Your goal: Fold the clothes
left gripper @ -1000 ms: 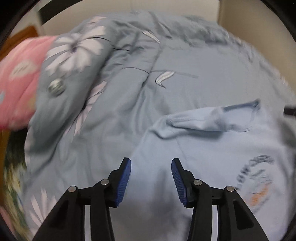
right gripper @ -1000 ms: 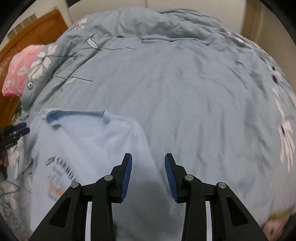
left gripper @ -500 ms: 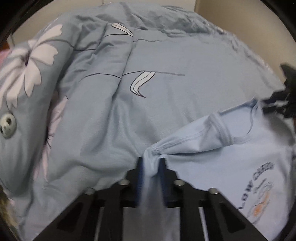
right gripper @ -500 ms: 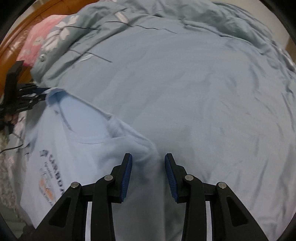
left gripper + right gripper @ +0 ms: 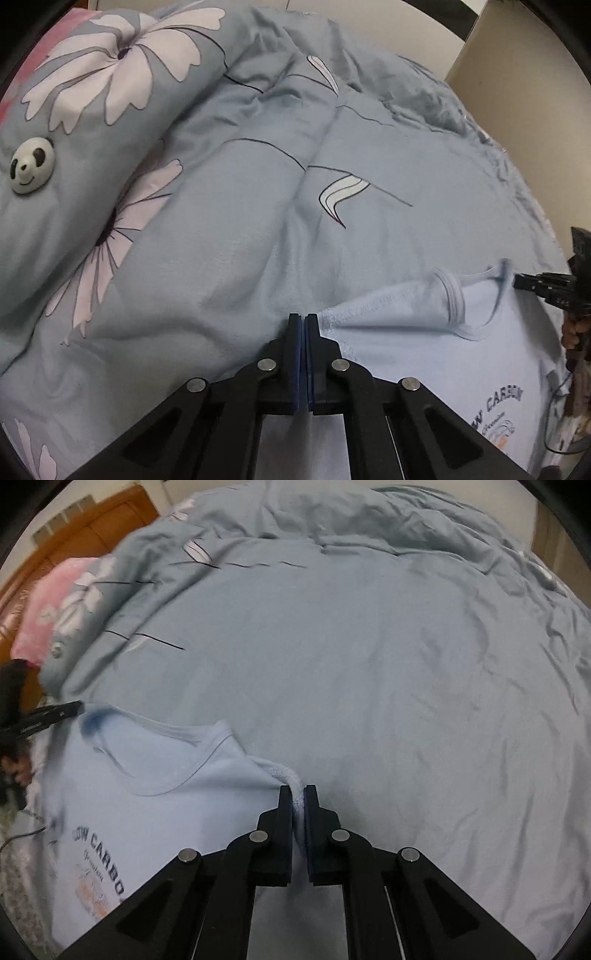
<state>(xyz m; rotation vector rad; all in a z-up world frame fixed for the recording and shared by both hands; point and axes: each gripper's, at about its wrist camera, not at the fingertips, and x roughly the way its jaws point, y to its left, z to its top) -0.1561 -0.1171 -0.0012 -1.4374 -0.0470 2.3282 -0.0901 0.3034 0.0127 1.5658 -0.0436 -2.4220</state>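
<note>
A light blue T-shirt point(image 5: 424, 354) point(image 5: 166, 812) with a printed chest logo lies face up on the bed, neckline away from me. My left gripper point(image 5: 303, 321) has its jaws closing fully, pinching the shirt's shoulder edge; the right wrist view shows it point(image 5: 62, 710) at the shirt's far left corner. My right gripper point(image 5: 298, 794) has its jaws closing on the other shoulder, with a bunched seam squeezed between its pads. In the left wrist view it point(image 5: 532, 282) reaches in at the collar's right end.
The shirt rests on a grey-blue floral duvet point(image 5: 258, 221) point(image 5: 369, 664) that covers the bed. A folded part with a panda button point(image 5: 31, 170) rises at the left. A pink pillow point(image 5: 48, 602) and a wooden headboard point(image 5: 92, 528) lie beyond. A hand point(image 5: 574, 328) holds the right gripper.
Both grippers came down to the shirt's shoulders and went from open to shut on the fabric, the left one first. The fabric is bunched at both grips.
</note>
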